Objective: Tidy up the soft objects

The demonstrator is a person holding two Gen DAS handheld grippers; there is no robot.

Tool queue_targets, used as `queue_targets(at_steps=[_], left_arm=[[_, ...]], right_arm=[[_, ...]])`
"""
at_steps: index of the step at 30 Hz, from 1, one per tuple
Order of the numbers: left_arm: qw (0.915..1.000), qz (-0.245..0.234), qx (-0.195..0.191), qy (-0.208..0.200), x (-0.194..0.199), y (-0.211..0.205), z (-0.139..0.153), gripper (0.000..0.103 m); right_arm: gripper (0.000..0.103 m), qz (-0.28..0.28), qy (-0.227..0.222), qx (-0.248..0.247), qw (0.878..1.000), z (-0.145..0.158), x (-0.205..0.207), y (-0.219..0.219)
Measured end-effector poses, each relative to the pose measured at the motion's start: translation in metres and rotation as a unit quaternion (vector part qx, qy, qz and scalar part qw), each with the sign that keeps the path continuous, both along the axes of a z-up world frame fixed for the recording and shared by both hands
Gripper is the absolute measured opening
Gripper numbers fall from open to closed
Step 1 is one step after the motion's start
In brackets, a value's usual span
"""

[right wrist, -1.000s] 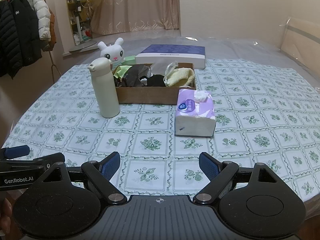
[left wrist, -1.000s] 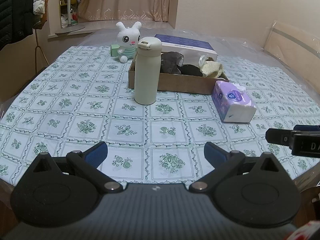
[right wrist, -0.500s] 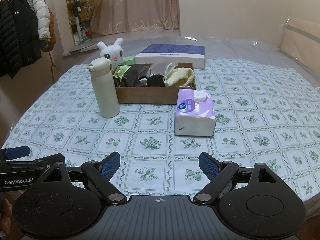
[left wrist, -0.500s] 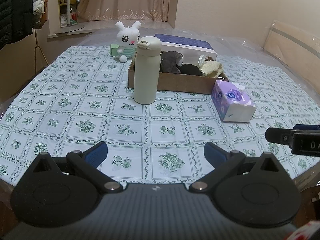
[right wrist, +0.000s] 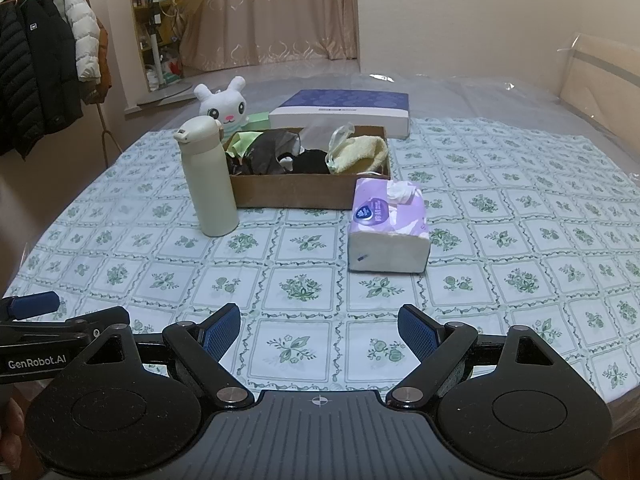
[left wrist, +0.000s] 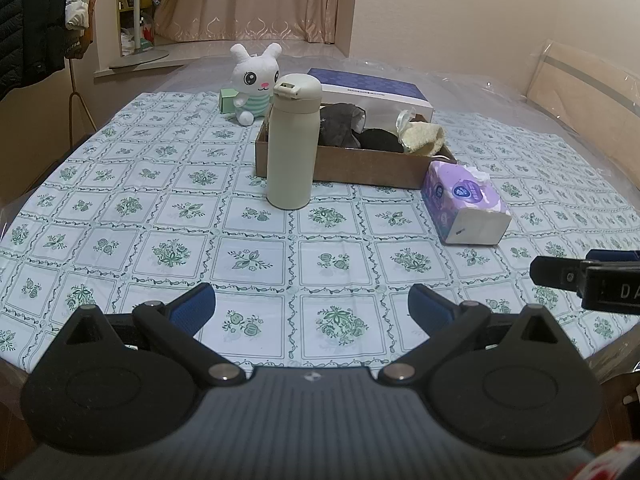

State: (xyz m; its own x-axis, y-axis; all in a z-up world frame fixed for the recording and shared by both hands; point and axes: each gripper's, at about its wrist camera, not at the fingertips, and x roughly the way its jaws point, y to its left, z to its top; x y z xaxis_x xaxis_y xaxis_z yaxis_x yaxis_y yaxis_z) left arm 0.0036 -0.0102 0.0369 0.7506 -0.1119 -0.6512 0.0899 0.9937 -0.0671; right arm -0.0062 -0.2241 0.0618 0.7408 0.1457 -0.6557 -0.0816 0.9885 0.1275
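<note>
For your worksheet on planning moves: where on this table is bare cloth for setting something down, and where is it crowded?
Free: the wide cloth nearer the camera than the bottle and tissue pack, and right of the pack. Crowded: around the cardboard box, with the bunny and blue box behind.

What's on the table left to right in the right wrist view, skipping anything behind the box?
Cream flask → cardboard box of soft items → purple tissue pack.
</note>
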Motion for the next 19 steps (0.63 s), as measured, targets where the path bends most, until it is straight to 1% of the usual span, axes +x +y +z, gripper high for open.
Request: queue_targets(at_steps=[13, 19], left_arm=[[1.0, -0.001, -0.006, 0.004, 0.0005, -0.0009, -0.0023, 0.102], [0.9999, -0.009, -0.011, -0.008, -0.0038, -0.0023, -0.0023, 0.102]], right_arm=[[0.085, -0.001, 0.001, 0.001, 1.0, -0.0012, -0.0009, -0.0008], [0.085, -0.002, 0.001, 0.002, 1.0, -0.0021, -0.0017, -0.0015]])
